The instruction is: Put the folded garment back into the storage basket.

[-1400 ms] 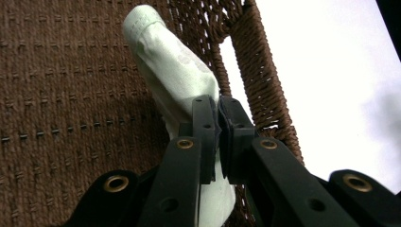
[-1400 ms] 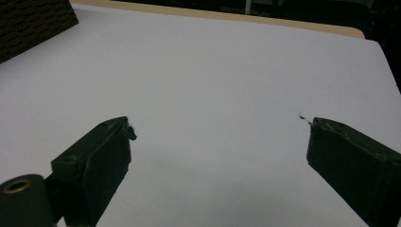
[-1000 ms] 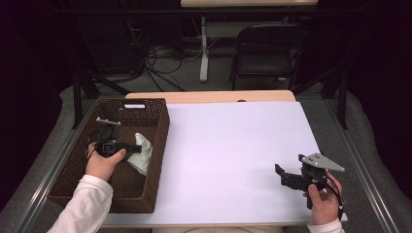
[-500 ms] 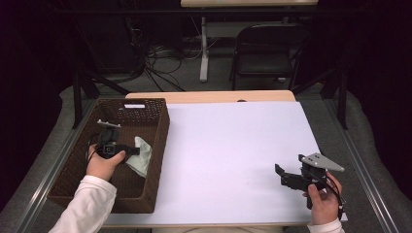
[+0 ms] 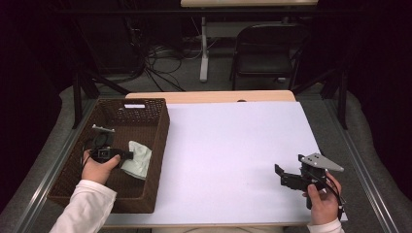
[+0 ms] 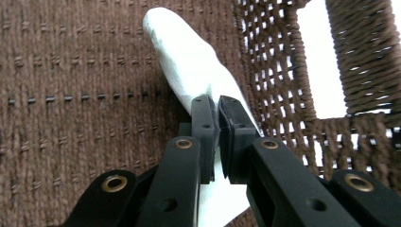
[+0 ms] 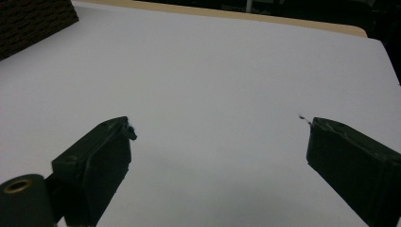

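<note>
White cloth is lying at centre left inside the brown basket, where I am pinching it with my left hand-held gripper, while my right hand-held gripper is hovering spread over the worktop at lower right.

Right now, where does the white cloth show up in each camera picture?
High view: the white cloth lies inside the brown wicker basket, at the left, by its right wall.
Left gripper view: it runs from top centre down between the shut jaws.
Right gripper view: not in it.
Shared landmark: the basket; its corner sits top left in the right gripper view.
</note>
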